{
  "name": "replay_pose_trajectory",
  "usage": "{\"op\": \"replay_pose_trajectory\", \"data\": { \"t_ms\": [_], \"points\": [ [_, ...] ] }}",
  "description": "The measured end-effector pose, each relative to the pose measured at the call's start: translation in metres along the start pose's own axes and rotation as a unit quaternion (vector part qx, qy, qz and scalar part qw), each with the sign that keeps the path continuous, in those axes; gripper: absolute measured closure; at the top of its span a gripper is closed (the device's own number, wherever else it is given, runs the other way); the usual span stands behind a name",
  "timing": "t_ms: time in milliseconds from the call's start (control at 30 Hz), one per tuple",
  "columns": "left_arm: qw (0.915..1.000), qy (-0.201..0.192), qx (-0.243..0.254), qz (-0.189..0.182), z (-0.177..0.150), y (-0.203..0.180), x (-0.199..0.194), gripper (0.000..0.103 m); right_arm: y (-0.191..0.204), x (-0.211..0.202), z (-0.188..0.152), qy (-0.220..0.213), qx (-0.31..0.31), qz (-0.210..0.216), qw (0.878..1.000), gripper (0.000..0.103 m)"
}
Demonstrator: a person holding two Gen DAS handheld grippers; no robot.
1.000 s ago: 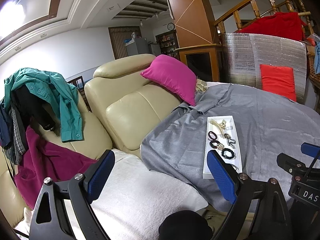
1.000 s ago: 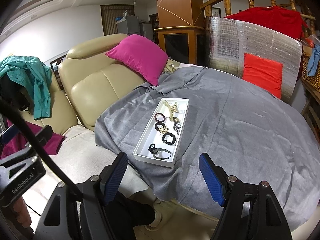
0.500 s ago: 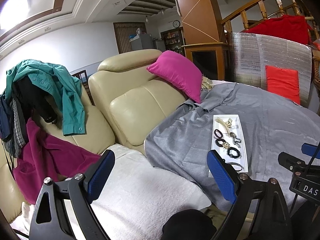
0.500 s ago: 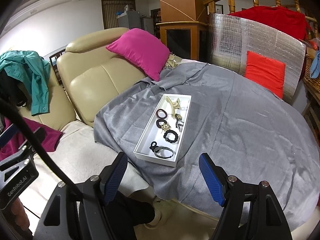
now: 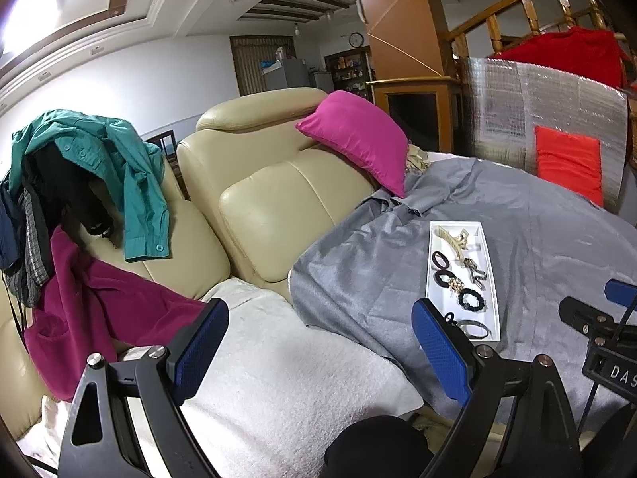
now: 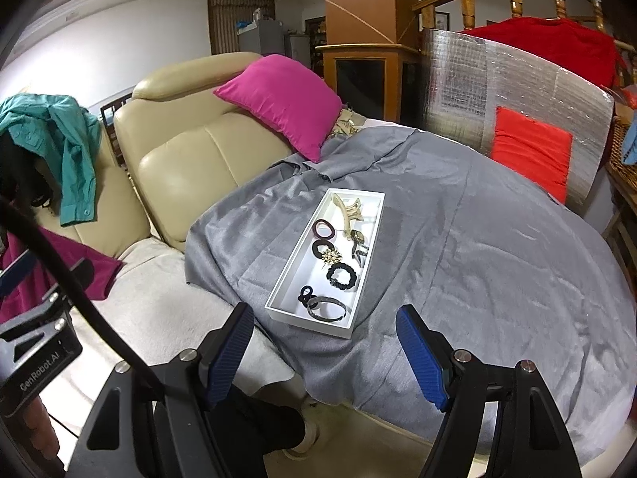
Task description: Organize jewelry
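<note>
A white rectangular tray [image 6: 288, 259] lies on a table covered with grey cloth [image 6: 458, 247]. In it are a beige claw clip [image 6: 347, 209], several black and dark hair ties [image 6: 342, 275], a gold ornament [image 6: 330, 257], small metal clips [image 6: 358, 245] and a grey bangle [image 6: 325, 309]. The tray also shows in the left wrist view [image 5: 493, 279]. My right gripper [image 6: 324, 352] is open and empty, just short of the tray's near end. My left gripper [image 5: 318, 348] is open and empty, left of the tray over a white towel.
A beige leather sofa [image 5: 278, 199] with a magenta pillow [image 5: 354, 139] stands left of the table. Clothes [image 5: 99, 167] hang over the sofa. A silver foil panel [image 6: 497, 91] with a red cushion [image 6: 529, 151] stands behind the table. The white towel [image 5: 278, 366] covers the sofa seat.
Both grippers have moved forward and slightly right; the tray sits closer and more central in the right wrist view. Both stay open and empty.
</note>
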State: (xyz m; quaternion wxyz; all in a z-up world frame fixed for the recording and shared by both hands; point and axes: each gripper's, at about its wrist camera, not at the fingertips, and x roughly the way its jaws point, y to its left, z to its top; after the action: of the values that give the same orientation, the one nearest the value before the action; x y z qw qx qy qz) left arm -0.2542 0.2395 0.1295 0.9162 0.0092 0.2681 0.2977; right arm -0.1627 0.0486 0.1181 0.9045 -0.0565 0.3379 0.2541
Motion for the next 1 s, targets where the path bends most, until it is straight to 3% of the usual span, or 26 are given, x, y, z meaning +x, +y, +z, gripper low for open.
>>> {"op": "replay_pose_trajectory", "data": {
  "t_ms": [1000],
  "points": [
    [0.9998, -0.01, -0.009, -0.016, -0.003, 0.009, -0.002, 0.01, 0.009, -0.001, 0.001, -0.002, -0.007, -0.007, 1.0, 0.026]
  ]
}}
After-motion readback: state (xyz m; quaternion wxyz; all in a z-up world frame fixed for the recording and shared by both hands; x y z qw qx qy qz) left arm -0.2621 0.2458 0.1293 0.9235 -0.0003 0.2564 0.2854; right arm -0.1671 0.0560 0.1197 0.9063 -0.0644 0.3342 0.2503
